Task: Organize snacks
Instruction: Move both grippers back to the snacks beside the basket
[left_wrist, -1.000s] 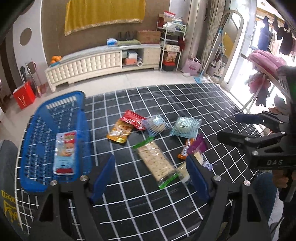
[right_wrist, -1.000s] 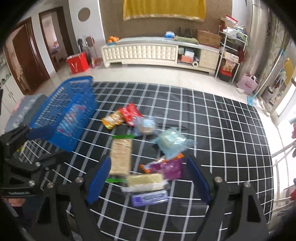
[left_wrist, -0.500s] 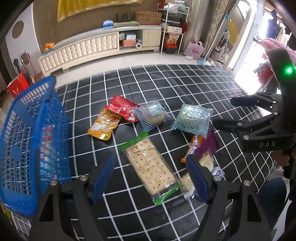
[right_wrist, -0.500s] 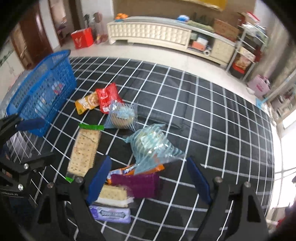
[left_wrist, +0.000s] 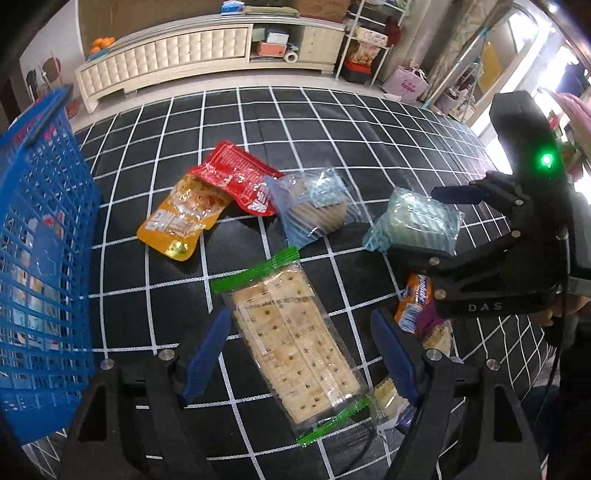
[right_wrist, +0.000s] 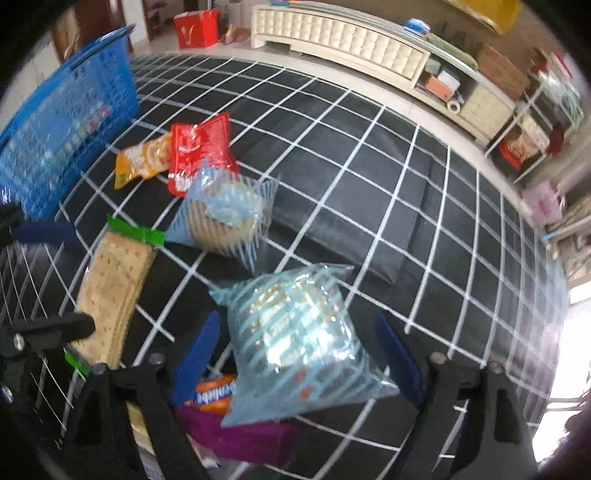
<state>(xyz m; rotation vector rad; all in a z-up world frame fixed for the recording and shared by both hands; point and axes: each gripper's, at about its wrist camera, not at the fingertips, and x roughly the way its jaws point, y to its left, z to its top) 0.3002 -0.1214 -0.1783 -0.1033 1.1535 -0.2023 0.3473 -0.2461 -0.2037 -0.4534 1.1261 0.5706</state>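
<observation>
On the checked cloth (left_wrist: 332, 122) most snacks lay loose, one packet sat in the basket (left_wrist: 40, 258), and the left gripper (left_wrist: 301, 354) and right gripper (right_wrist: 295, 354) gaped wide, empty, over the crackers (left_wrist: 295, 343) and biscuit bag (right_wrist: 295, 343).

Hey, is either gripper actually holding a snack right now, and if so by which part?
Nothing is held. The left gripper is open astride the cracker pack; the right gripper is open around the striped blue bag.

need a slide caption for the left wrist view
Open left tongs straddle a clear green-ended cracker pack beside the blue plastic basket.
</observation>
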